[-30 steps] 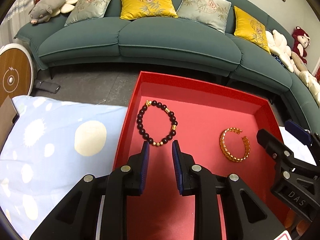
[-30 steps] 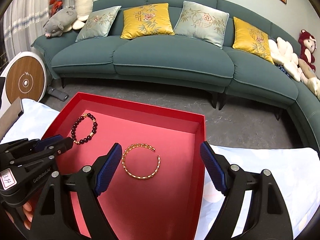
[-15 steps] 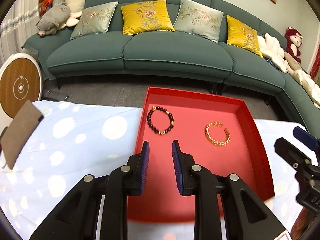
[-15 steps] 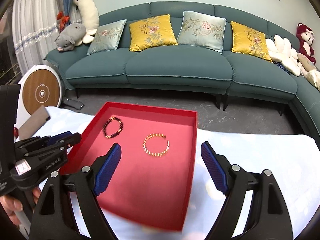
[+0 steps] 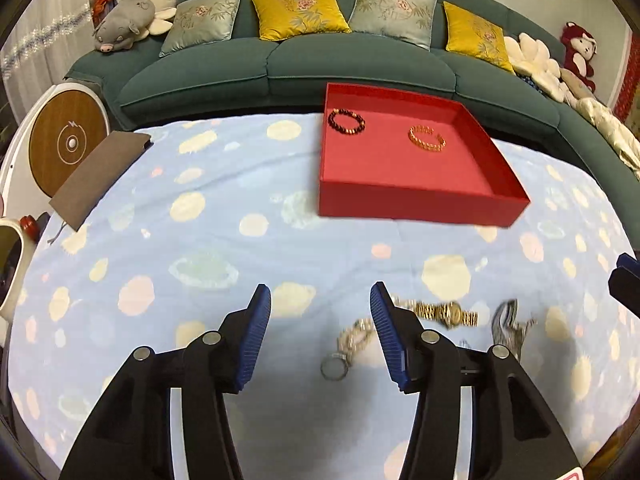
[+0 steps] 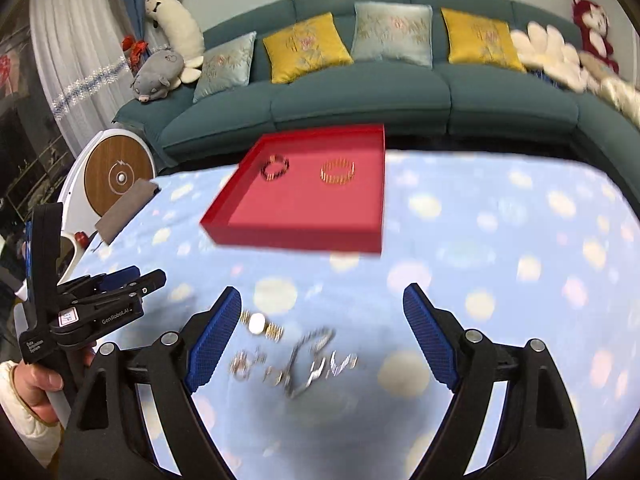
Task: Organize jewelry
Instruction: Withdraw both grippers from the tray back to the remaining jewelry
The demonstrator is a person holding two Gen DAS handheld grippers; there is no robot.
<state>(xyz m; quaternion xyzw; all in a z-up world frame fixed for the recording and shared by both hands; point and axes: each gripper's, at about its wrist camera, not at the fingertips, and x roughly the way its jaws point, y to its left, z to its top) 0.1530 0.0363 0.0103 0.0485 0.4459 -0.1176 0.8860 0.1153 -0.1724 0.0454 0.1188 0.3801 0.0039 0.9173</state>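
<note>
Having pulled back from the red tray, both grippers, left gripper and right gripper, now gape empty over the gold watch, likely next.

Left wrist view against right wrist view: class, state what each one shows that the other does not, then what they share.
Only the left wrist view shows the left gripper from behind, open, and just a dark tip of the right gripper at its edge. Only the right wrist view shows the right gripper's whole open span, the left gripper from the side, and the hand holding it. Both show the red tray with a dark beaded bracelet and a gold bangle, the gold watch and blurred silver pieces on the spotted blue cloth, and the green sofa.
</note>
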